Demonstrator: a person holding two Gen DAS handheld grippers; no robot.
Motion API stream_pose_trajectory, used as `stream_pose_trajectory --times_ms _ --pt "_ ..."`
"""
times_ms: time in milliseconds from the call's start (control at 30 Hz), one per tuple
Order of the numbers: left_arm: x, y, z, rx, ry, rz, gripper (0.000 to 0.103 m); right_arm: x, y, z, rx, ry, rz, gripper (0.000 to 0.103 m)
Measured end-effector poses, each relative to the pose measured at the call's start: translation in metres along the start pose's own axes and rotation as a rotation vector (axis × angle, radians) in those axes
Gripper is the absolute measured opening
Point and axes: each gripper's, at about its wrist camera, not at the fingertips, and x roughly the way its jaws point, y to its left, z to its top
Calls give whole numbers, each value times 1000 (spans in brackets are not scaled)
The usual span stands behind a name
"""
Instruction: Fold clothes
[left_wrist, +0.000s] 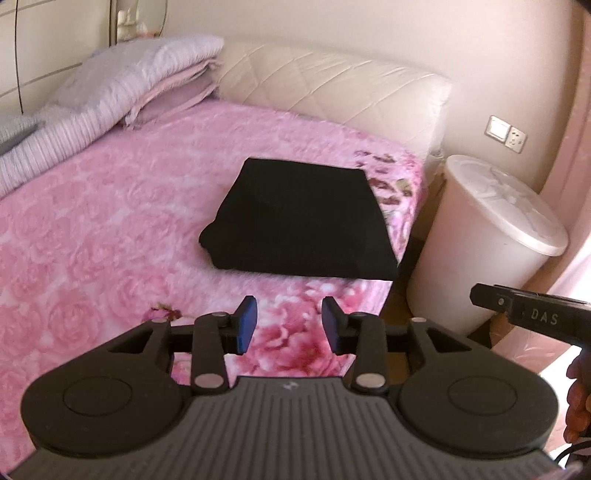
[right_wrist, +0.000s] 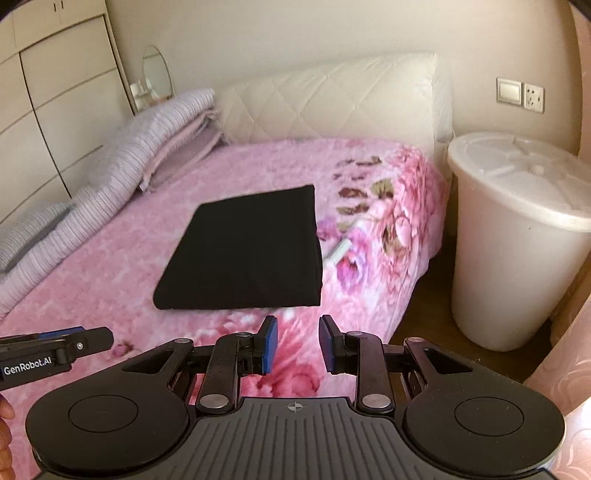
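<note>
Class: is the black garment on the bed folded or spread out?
Folded. The black garment lies as a compact rectangle with straight edges on the pink bedspread, both grippers clear of it.

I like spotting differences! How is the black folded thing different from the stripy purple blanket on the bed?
The black garment is plain and dark; the striped blanket is pale lilac with lines. The garment lies flat in a neat rectangle near the bed's edge; the blanket is piled up high beside the headboard. The garment looks smaller. Both are folded and rest on the pink bedspread.

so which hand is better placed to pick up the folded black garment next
Neither clearly. Both the left gripper and right gripper hang empty, jaws apart, just short of the black garment's near edge on the pink bedspread.
</note>
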Motion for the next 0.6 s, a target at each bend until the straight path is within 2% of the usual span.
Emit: stream_pose_trajectory --times_ms 267,600 --pt "-23 -19 -5 47 -33 -14 37 -24 -2 -3 6 -29 1 29" --pt "-6 -19 -8 47 8 -8 38 -10 -9 -5 18 14 -2 29"
